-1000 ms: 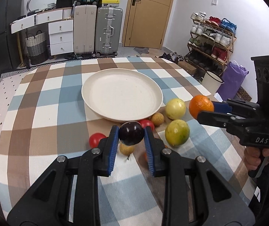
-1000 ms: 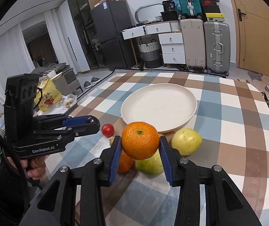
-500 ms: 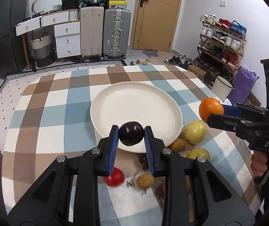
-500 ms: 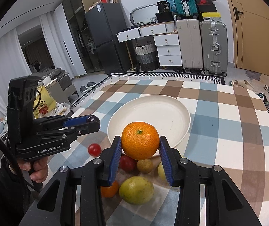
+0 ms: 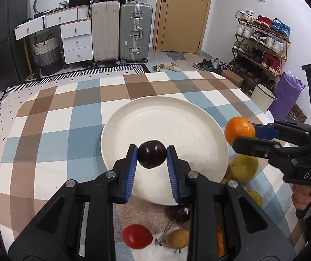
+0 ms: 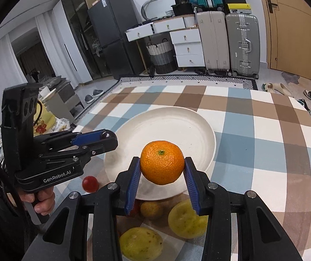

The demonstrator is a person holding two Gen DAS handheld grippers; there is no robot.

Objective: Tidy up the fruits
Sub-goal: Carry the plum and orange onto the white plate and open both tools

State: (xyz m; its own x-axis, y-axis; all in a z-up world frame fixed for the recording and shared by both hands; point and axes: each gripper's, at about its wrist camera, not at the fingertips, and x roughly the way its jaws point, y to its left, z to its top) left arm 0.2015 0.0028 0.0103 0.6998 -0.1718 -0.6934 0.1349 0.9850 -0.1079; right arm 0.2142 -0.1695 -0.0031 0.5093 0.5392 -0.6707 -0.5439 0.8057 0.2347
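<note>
My left gripper is shut on a dark plum and holds it over the near rim of the cream plate. My right gripper is shut on an orange, held above the plate's near edge. In the left wrist view the orange hangs at the plate's right rim. The left gripper shows from the side in the right wrist view. Loose fruit lies near the plate's front: a red tomato, a small brown fruit, a dark fruit, yellow-green fruits.
The table wears a checked blue, brown and white cloth. Suitcases and drawers stand behind, a shoe rack at the right, a fridge at the left of the right wrist view.
Both grippers have moved forward with their fruit, from above the loose pile to over the plate's near rim. The loose fruit now lies under and behind the fingers.
</note>
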